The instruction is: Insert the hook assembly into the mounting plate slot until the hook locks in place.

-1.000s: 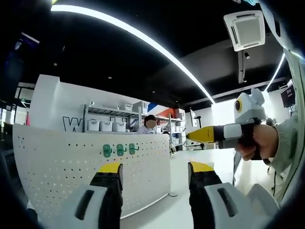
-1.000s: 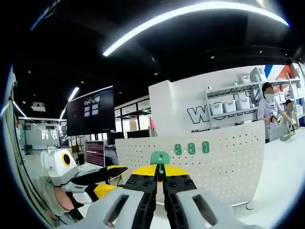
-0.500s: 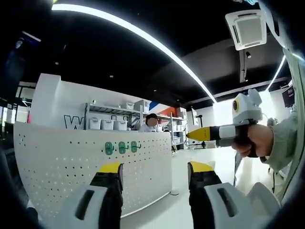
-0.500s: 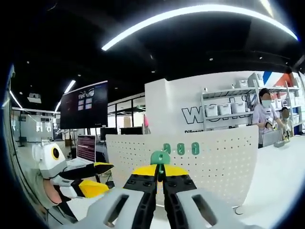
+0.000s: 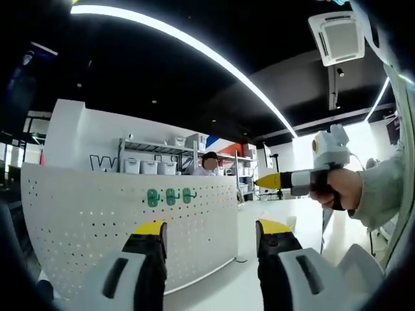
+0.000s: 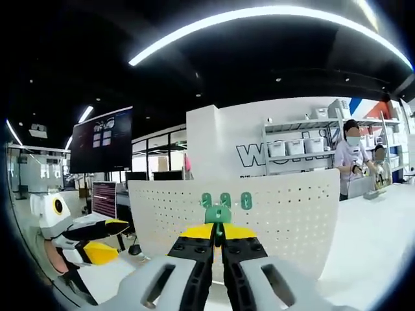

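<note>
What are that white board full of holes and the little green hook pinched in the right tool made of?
The white board looks like painted sheet metal or stiff plastic; its thin curved panel, even punched holes and matte finish fit either. The green hook, gripped in the right tool, seems moulded plastic: uniform colour, rounded edges, slight sheen. Three matching green hooks already hang on the board.

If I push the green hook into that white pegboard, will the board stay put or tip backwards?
The pegboard stands upright on the table as a thin curved sheet, so it is probably light and may slide or rock. Its curve likely helps against tipping. The green hook, pinched in the right gripper, looks small and stiff.
</note>
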Available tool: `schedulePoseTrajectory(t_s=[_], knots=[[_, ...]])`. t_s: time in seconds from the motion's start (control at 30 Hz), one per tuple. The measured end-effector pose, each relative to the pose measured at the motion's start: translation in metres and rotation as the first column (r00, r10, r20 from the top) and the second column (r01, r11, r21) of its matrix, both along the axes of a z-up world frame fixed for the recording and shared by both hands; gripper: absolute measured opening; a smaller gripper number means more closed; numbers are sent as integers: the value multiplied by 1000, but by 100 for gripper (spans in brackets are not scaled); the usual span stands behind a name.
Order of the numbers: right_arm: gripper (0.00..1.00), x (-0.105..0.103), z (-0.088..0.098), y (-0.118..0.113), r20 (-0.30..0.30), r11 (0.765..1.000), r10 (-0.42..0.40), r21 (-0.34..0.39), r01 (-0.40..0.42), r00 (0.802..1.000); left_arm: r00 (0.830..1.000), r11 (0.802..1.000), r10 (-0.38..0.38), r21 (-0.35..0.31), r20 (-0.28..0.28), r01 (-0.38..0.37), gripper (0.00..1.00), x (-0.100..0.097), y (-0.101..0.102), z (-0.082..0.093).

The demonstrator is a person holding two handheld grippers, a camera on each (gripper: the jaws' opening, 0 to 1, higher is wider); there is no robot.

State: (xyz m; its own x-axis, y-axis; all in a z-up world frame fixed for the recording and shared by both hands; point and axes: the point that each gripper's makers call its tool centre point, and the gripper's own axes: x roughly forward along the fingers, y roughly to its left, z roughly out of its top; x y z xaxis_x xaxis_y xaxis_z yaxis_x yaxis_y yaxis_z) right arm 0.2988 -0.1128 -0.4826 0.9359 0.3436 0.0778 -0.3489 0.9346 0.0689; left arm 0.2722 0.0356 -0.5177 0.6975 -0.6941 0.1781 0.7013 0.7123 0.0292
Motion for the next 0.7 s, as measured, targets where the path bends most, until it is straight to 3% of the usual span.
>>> schedulePoseTrajectory(t_s=[0.7], knots=[[1,28,-9,-17,-18,999,-37,15,37,999,998,998,62,-3,3,-62,56,7,15,-3]])
